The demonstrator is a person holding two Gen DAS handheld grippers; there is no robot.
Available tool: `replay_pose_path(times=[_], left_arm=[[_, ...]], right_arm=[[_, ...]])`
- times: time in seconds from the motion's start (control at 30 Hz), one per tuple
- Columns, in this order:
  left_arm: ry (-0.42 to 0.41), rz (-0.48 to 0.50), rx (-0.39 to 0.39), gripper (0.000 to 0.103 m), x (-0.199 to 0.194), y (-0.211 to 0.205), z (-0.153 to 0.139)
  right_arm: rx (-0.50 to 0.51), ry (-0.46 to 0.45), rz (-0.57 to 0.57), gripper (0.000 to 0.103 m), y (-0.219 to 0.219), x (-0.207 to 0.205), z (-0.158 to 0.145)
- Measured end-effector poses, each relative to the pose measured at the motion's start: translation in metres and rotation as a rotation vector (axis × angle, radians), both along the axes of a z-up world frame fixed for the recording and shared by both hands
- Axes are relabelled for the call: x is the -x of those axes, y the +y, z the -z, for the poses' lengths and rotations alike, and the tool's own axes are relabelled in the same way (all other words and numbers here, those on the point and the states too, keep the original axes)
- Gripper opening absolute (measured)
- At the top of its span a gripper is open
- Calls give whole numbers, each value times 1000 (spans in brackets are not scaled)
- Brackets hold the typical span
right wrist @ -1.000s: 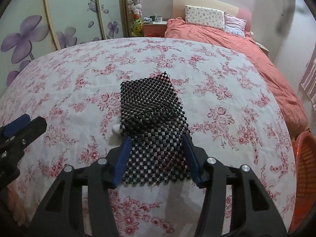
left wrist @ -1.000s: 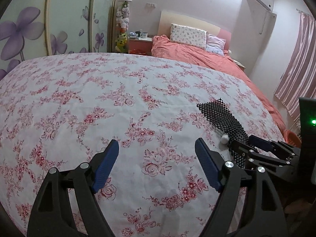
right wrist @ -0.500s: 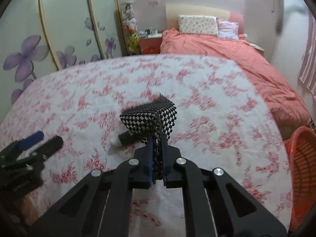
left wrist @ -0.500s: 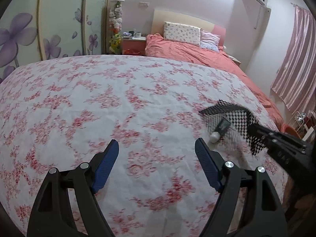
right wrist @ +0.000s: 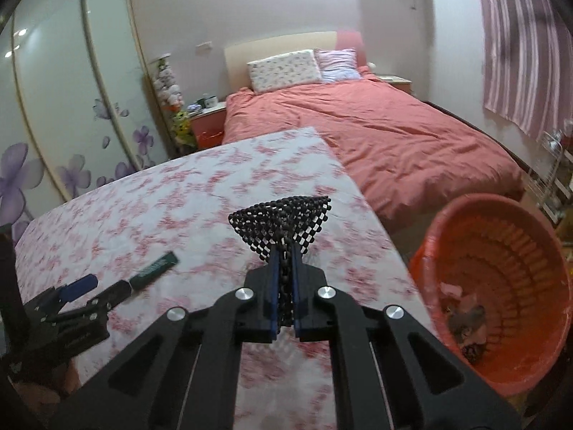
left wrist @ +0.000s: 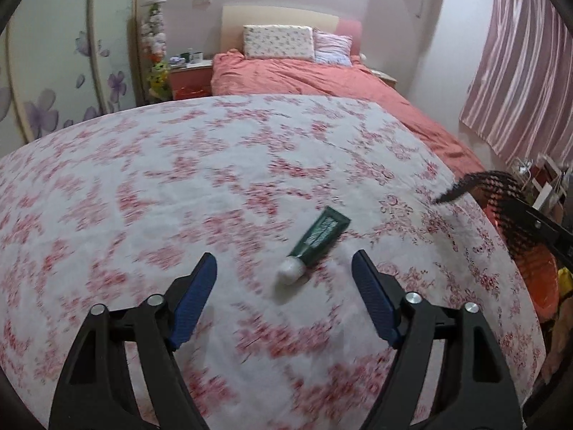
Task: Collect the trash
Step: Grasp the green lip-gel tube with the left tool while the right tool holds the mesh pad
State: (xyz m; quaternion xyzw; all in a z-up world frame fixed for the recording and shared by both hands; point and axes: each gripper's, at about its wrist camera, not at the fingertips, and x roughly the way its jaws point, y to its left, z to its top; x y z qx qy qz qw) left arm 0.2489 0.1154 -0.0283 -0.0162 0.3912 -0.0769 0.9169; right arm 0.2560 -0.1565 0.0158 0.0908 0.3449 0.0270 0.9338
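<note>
Trash items on the floral-covered table (left wrist: 150, 193), listed left to right.

Item 1: left gripper (left wrist: 284, 302). Jaws apart, nothing between the blue pads (left wrist: 195, 302); they have just been closing a little. It points down and forward over the cloth.

Item 2: green tube with white cap (left wrist: 317, 236). Lies flat on the cloth, just ahead of the left gripper and slightly right of the midline between its jaws. Long axis runs diagonally: cap end nearer the gripper and lower left, crimped flat end farther away and upper right. In the right wrist view the same tube (right wrist: 154, 268) sits right in front of the left gripper's fingertips and well to the left of the right gripper. Judgement: the left hand is plainly the nearer one, and a pinch across the tube's narrow body would call for a roll of the wrist so the pads straddle the diagonal.

Item 3: black mesh mat (right wrist: 283, 229). Clamped between the pads of the right gripper (right wrist: 284, 299), which is closed tight on a bunched edge; the free part fans out above the fingertips, clear of the cloth.

Item 4: orange basket (right wrist: 530, 222). Stands on the floor off the table's right edge, to the right of and below the right gripper, some scraps already inside. Judgement: the mat goes there next, a swing rightward past the table edge.
</note>
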Motion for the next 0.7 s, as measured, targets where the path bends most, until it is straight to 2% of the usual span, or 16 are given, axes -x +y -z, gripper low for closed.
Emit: replay_pose_path(times=[0.17,0.27,0.4,0.47,0.7], left_arm=[[55,31,-8,66,-16,-12,8],[73,34,-26,56,-21,-18,9],[85,99,-6,41,-15,-31,7],[87,114,5,39,-14,-35,7],[75,52,-53,39,-24,-44,9]], right_arm=[[-16,21,20,7,-15,1,9],[-24,22,25,7,-20,3,12],[-33,22,28,7,-23,1,13],[-39,24,30,7,-24,2,14],[-50,33,35,7,-27,1,18]])
